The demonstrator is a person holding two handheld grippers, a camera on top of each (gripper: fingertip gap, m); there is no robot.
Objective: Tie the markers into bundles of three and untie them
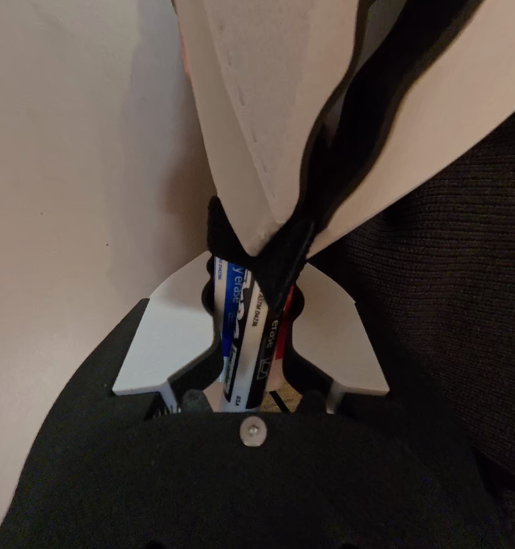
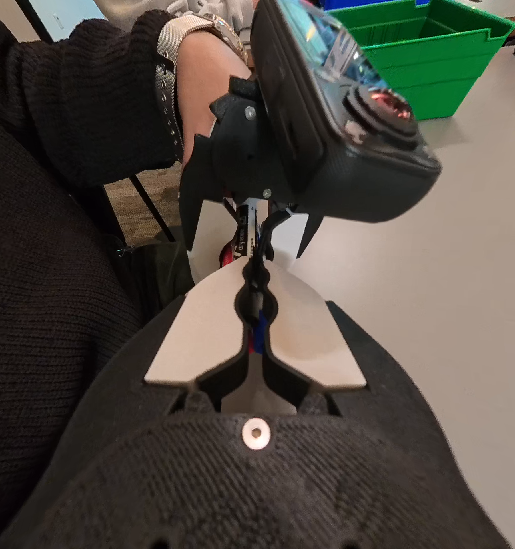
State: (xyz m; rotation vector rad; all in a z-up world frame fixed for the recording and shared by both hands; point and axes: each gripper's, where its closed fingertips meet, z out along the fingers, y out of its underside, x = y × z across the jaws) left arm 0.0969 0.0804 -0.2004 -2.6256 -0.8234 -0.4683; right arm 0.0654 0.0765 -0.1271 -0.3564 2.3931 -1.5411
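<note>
Left gripper [image 1: 254, 300]: fingers pressed onto a bundle of markers [image 1: 244, 320]. The white barrels with blue, black and red bands stand lengthwise in the notched gap between the white pads [image 1: 173, 335]. The scalloped inner edges cradle round barrels, which likely explains why the bundle sits in the notches.

Markers, location: in the left gripper, directly in front of its camera, tips pointing toward the right gripper. At least three barrels are counted; more may be hidden.

Black band [image 1: 250, 261]: a dark cloth or elastic strap wraps the bundle just beyond the left fingertips. One end runs up into the right gripper's fingers.

Right gripper [image 2: 254, 280]: fingers pressed nearly together, pinching the black band [image 2: 254, 277] at the tips. Blue and red marker ends [image 2: 260, 329] show deeper in the gap, beyond the pinch; whether the pads touch them cannot be determined.

Arrangement: the two grippers meet tip to tip, close above the markers. Judged purpose: one steadies the bundle while the other holds the strap under tension.

Hand [image 2: 208, 98]: grips the left gripper's handle; a black knit sleeve [image 2: 81, 98] and a watch strap [image 2: 168, 74] cover the wrist.

Table [image 2: 428, 267]: pale grey surface below the markers.

Green bin [image 2: 434, 62]: far side of the table, well apart from the markers.
</note>
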